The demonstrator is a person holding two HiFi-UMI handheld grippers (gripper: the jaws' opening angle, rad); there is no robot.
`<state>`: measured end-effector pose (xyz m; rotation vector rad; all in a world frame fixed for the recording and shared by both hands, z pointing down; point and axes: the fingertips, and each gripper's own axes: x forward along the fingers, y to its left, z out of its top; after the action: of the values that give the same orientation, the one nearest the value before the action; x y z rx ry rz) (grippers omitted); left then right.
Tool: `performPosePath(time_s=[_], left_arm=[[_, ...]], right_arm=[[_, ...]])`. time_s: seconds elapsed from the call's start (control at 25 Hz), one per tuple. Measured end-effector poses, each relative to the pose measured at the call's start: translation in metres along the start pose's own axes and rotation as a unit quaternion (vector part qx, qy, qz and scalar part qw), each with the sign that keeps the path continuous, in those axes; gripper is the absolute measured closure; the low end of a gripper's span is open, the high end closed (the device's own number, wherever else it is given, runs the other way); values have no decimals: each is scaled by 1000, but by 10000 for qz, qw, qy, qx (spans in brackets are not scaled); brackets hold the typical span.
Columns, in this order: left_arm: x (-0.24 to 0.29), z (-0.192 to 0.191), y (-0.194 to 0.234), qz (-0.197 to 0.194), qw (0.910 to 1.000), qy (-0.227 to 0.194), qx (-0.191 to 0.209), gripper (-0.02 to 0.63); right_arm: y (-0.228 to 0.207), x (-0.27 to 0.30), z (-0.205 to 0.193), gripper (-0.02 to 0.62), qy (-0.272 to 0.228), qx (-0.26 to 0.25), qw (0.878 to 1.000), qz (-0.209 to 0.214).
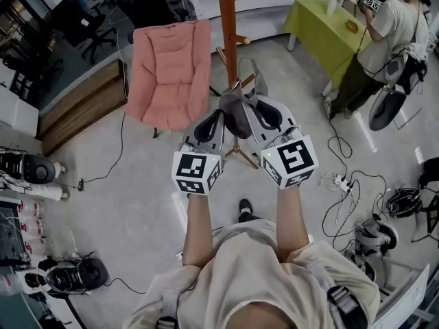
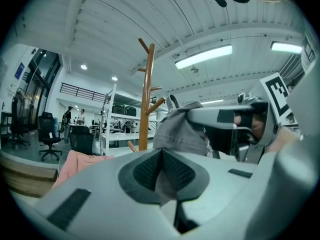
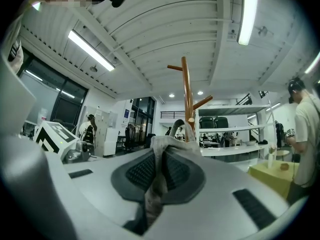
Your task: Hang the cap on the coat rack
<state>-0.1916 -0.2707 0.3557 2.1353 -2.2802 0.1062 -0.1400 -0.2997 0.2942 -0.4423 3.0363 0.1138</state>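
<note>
Clamping the cap (image 1: 237, 118) are left gripper (image 1: 219, 116), right gripper (image 1: 254, 108).

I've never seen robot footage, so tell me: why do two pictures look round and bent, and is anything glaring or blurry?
Left gripper view: wide-angle lens, so dark corners and curved ceiling lines; the strip light glares white. Right gripper view: same bending; the cap up close looks soft. Head view: even light, faint shadows, fairly sharp.

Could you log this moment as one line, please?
left gripper: shut on cap; right gripper: shut on cap; coat rack: cap not hung
</note>
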Motion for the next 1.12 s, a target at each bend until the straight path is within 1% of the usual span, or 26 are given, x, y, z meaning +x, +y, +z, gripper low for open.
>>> performPosePath(time_s=[0.16,0.36,0.8,1.12], left_arm=[[10,14,2,-49,9999,-118,19,598],[23,26,5,-106,9996,-242,24,598],[54,27,16,-133,9998,-150,33,598],[70,21,35,30,10000,-56,51,598]], right_arm=[[-5,10,15,583,-87,-155,9998,32],[-15,19,25,583,-199,-200,9996,24],[-42,41,22,583,-156,-140,9998,13],[-49,66,14,581,-114,-124,9996,230]])
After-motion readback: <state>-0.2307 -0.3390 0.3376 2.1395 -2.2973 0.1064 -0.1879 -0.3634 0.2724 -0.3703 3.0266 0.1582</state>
